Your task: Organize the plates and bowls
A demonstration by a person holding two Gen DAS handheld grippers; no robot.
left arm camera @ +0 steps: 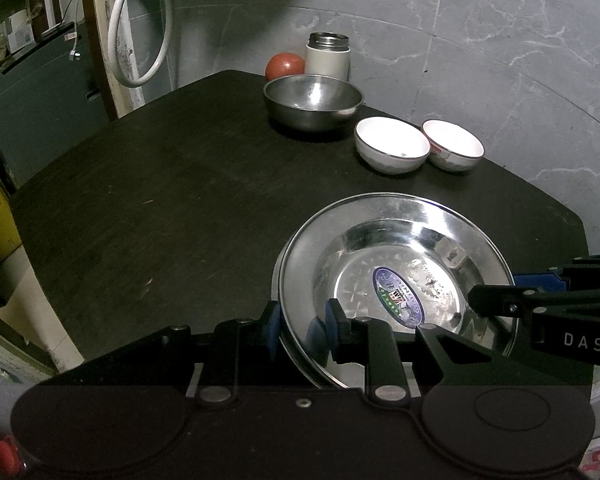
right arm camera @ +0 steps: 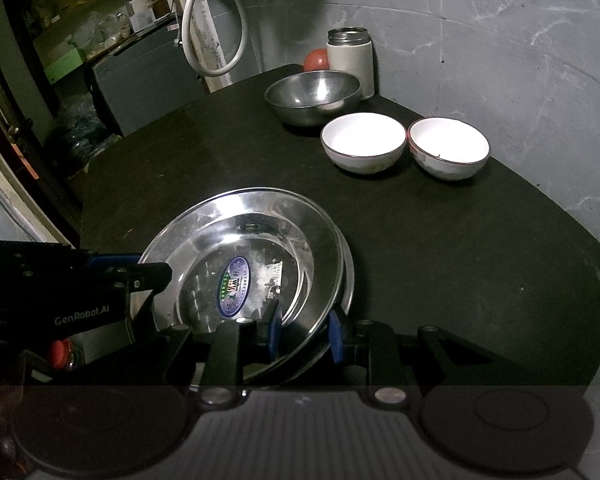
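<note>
Two stacked steel plates (left arm camera: 400,240) (right arm camera: 240,220) with a blue oval sticker lie at the near side of the dark table (left arm camera: 160,200). My left gripper (left arm camera: 303,330) is shut on the stack's left rim, one blue pad under the rim and one inside. My right gripper (right arm camera: 304,330) is shut on the opposite rim in the same way. Each gripper shows in the other's view: the right gripper (left arm camera: 496,292) at the plates' right edge, the left gripper (right arm camera: 148,266) at their left edge. A steel bowl (left arm camera: 312,100) (right arm camera: 312,92) and two white bowls (left arm camera: 392,142) (left arm camera: 454,142) stand at the far side.
A white flask (left arm camera: 327,56) (right arm camera: 350,56) and a red round thing (left arm camera: 284,65) stand behind the steel bowl near the grey marbled wall. A white hose (left arm camera: 140,40) hangs at the back left. Boxes and shelves sit beyond the table's left edge.
</note>
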